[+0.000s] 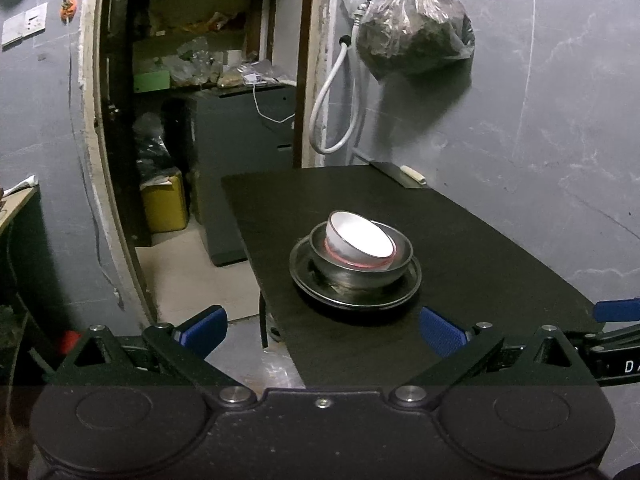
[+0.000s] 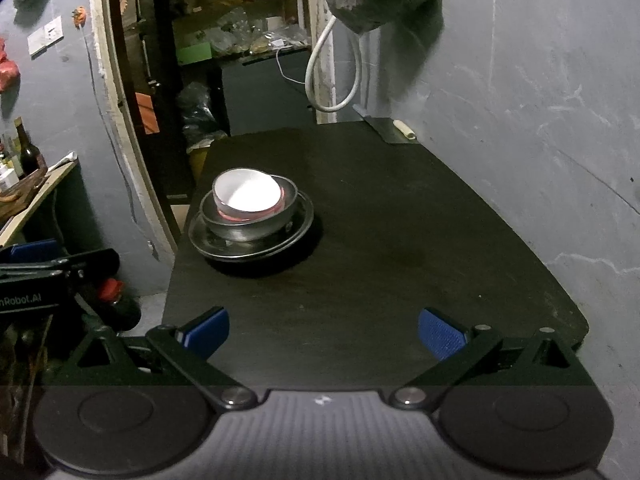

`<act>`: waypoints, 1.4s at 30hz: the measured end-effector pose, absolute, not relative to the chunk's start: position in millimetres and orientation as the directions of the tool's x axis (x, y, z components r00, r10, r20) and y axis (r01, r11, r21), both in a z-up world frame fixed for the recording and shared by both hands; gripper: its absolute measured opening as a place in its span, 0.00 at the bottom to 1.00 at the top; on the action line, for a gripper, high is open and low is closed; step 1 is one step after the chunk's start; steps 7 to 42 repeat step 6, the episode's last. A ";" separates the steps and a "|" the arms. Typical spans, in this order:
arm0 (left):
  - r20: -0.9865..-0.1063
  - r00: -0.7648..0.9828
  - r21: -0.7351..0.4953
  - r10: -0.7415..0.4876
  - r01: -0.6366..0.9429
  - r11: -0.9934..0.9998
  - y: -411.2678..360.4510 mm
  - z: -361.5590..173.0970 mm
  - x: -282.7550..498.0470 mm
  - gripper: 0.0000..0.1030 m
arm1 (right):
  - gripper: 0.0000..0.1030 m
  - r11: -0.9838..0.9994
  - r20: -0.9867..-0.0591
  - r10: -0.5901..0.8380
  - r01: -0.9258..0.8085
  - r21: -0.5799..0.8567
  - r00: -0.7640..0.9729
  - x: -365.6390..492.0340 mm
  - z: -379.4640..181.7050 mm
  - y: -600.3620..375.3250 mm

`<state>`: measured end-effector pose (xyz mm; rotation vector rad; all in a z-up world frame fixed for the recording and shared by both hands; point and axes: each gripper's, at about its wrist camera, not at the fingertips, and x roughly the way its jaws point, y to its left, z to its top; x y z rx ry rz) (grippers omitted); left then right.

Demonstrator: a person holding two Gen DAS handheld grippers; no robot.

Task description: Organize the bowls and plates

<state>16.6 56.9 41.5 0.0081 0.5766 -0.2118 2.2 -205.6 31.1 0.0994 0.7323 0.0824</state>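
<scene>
A white bowl [image 1: 360, 242] sits tilted inside a steel bowl [image 1: 362, 270], with a pink rim showing between them. The steel bowl stands on stacked steel plates [image 1: 320, 292] on the black table [image 1: 480, 240]. The same stack shows in the right wrist view: white bowl [image 2: 247, 196], steel bowl [image 2: 248, 228], plates [image 2: 208, 246]. My left gripper [image 1: 322, 330] is open and empty, just short of the stack. My right gripper [image 2: 323, 330] is open and empty, over the table's near part, right of the stack.
A grey wall [image 2: 540, 120] runs along the table's right side. A plastic bag [image 1: 412, 32] and a white hose [image 1: 340, 112] hang at the far end. A doorway [image 1: 208, 100] with shelves and a yellow can [image 1: 164, 204] lies to the left. A small dark board [image 1: 400, 176] lies at the table's far corner.
</scene>
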 end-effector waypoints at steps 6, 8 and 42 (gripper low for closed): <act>-0.552 0.808 -0.056 -0.208 0.213 0.975 52.5 38.4 27.2 0.99 | 1.00 0.992 -0.674 0.104 -0.032 0.118 0.731 10.1 28.0 -210.0; -0.552 0.808 -0.056 -0.208 0.213 0.975 52.5 38.4 27.2 0.99 | 1.00 0.992 -0.674 0.104 -0.032 0.118 0.731 10.1 28.0 -210.0; -0.552 0.808 -0.056 -0.208 0.213 0.975 52.5 38.4 27.2 0.99 | 1.00 0.992 -0.674 0.104 -0.032 0.118 0.731 10.1 28.0 -210.0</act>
